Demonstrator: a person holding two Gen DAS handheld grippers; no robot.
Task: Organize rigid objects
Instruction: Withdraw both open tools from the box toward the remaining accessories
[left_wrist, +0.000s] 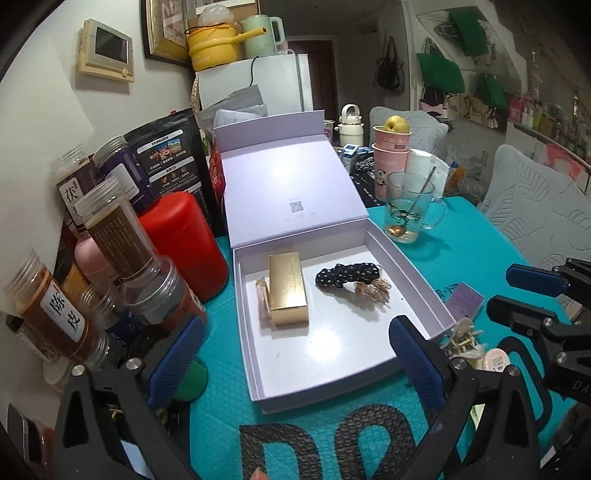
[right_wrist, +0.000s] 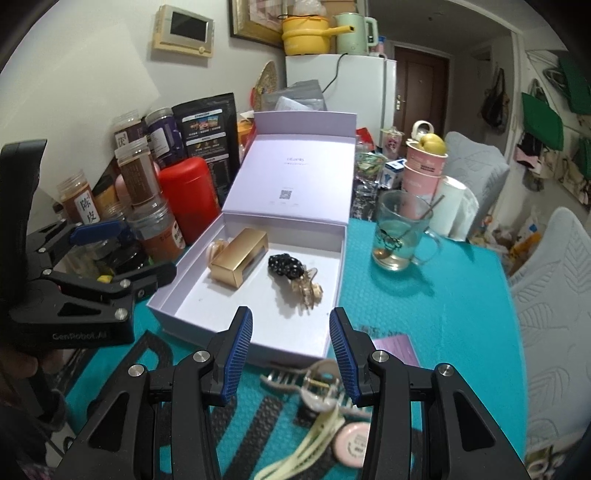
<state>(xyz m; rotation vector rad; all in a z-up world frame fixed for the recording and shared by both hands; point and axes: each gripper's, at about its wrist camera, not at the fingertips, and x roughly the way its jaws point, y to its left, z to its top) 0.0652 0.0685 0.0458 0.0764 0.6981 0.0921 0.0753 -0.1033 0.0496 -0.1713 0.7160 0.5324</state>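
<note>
Judging from how things lie, the risk sits mostly with the loose pieces just ahead of the right tool (right_wrist: 290, 354), whose jaws stand partly apart and hold nothing. A beige claw clip (right_wrist: 314, 380) lies on the teal surface (right_wrist: 443, 295) right below and between its fingertips, with a pale yellow clip (right_wrist: 314, 435) and a small round pink tin (right_wrist: 352, 441) crowded against it nearer the camera. Closing on that tangle could catch two things at once, or pinch only the clip's teeth so that it springs sideways and skids off under the tool. The open lilac box (left_wrist: 424, 291) stands just beyond both tools, already carrying a gold box (left_wrist: 288, 291), a small pink bottle (left_wrist: 263, 302) touching its far side from the right tool, a black dotted scrunchie (left_wrist: 345, 275) and a tan claw clip (left_wrist: 373, 290). Its near wall stands between the clips and the free floor inside, so a low carry could knock the wall and shove the light cardboard. The left tool (left_wrist: 295, 362) hangs with jaws spread wide and empty over the box's near edge; on its outer side a leaning stack of spice jars (left_wrist: 110, 236) and a red canister (left_wrist: 184, 243) stand close, and a careless swing that way could topple them. Beyond the right tool, a glass mug (right_wrist: 399, 232) with liquid and a spoon could tip.
</note>
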